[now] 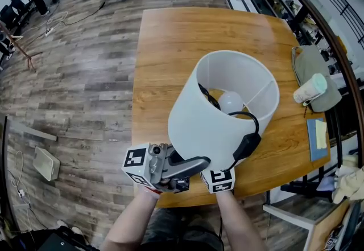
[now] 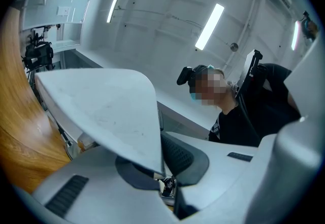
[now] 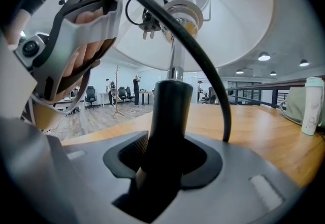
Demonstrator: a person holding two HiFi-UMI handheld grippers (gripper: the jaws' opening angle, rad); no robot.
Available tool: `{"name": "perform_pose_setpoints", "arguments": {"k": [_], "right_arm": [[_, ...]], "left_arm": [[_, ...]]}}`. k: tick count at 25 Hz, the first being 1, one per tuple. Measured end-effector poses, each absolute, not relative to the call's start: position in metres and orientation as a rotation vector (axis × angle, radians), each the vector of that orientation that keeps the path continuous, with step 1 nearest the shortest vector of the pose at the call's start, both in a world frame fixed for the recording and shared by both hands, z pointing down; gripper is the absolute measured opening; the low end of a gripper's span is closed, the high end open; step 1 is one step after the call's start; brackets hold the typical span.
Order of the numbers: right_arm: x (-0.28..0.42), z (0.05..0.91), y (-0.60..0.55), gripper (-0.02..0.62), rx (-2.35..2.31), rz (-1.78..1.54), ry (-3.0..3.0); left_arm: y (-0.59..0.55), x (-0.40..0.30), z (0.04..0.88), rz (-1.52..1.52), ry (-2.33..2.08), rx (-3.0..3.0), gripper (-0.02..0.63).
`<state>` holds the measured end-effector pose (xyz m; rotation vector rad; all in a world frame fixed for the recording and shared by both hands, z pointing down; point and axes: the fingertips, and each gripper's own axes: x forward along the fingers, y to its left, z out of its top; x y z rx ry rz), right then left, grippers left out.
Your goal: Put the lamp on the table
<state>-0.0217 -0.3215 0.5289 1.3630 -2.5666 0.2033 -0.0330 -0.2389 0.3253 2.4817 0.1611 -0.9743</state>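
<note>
The lamp has a white drum shade [image 1: 219, 108], a bulb [image 1: 231, 102] inside it and a black cord [image 1: 251, 130] looped over its rim. It hangs tilted over the wooden table's [image 1: 187, 33] near edge. My left gripper [image 1: 177, 168] is shut on the shade's lower rim [image 2: 109, 111], which runs into its closed jaws [image 2: 163, 173]. My right gripper [image 3: 165, 167] is shut on the lamp's black stem [image 3: 170, 116]; in the head view only its marker cube [image 1: 219, 180] shows under the shade. The plug [image 3: 147, 27] dangles inside the shade.
A grey bag [image 1: 315, 70] with a white bottle [image 1: 310, 89] on it lies at the table's right edge, a blue book [image 1: 317, 139] nearer me. A railing runs behind the table on the right. Wooden floor [image 1: 74, 85] lies to the left, with desks and chairs far off.
</note>
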Motion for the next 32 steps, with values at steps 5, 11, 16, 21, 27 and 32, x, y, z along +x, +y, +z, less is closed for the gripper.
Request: {"name": "perform_pose_setpoints", "arguments": {"k": [5,11,16,21,27,32], "right_arm": [[-0.026,0.509,-0.33,0.186,1.392,0.194,-2.557],[-0.027,0.513,-0.328,0.192,1.375,0.179,-2.551],[-0.028,0.508,-0.326,0.193,1.39,0.171,-2.543],[-0.023,0.511,-0.322,0.199,1.388,0.198,-2.55],[-0.018,0.51,-0.314,0.204,1.381,0.2,-2.551],[-0.009,0.516,-0.299,0.207,1.37,0.2,-2.546]], "left_arm": [[-0.243,-0.034,0.325,-0.986,0.158,2.478,0.0],[-0.242,-0.036,0.324,-0.999,0.143,2.467,-0.002],[-0.245,-0.037,0.322,-1.016,0.12,2.455,-0.002],[-0.242,-0.032,0.324,-1.004,0.112,2.465,-0.002],[-0.236,-0.03,0.325,-1.003,0.09,2.464,-0.002],[-0.23,-0.028,0.327,-1.004,0.063,2.464,-0.002]]}}
